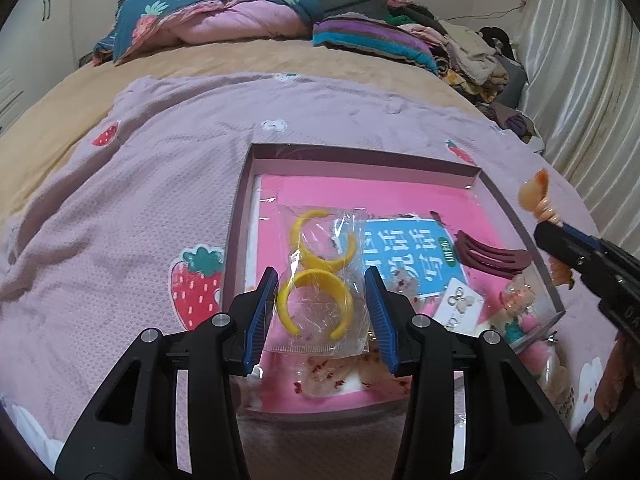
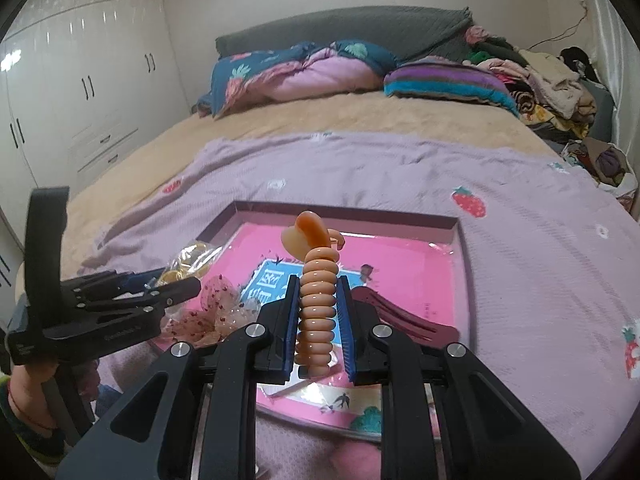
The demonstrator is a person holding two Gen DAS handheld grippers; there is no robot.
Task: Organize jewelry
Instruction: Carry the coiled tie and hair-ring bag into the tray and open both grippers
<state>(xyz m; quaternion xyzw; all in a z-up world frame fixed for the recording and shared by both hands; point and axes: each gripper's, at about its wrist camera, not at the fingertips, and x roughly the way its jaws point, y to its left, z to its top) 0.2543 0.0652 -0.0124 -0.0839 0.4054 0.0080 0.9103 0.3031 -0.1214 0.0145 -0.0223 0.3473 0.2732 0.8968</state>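
A shallow open box (image 1: 516,216) with a pink printed sheet on its floor lies on a lilac strawberry-print blanket (image 1: 120,208) spread over the bed, and everything else sits in relation to it.

The left gripper (image 1: 322,280) hangs over the box's near edge, its jaws part-way apart and clamped on a clear plastic bag (image 1: 320,280) holding two yellow open bangles (image 1: 314,302). The blue pads press the bag's two long sides, and the bag is held above the box's floor. In the right wrist view the same gripper (image 2: 176,286) enters from the left of the box, with the bag's crinkled plastic (image 2: 190,260) showing past its tips.

The right gripper (image 2: 319,280) is closed tightly on a peach-coloured spiral hair tie (image 2: 318,300), which stands upright between the pads, its curled end rising above them over the middle of the box. From the left wrist view that gripper (image 1: 558,226) is at the box's right wall, with the tie (image 1: 536,194) sticking up beyond it.

Inside the box, a dark red hair clip (image 1: 492,258) lies toward the right side. A dotted sheer bow (image 2: 208,312) lies at the near left corner, and a card of earrings (image 1: 460,304) lies near the front right.
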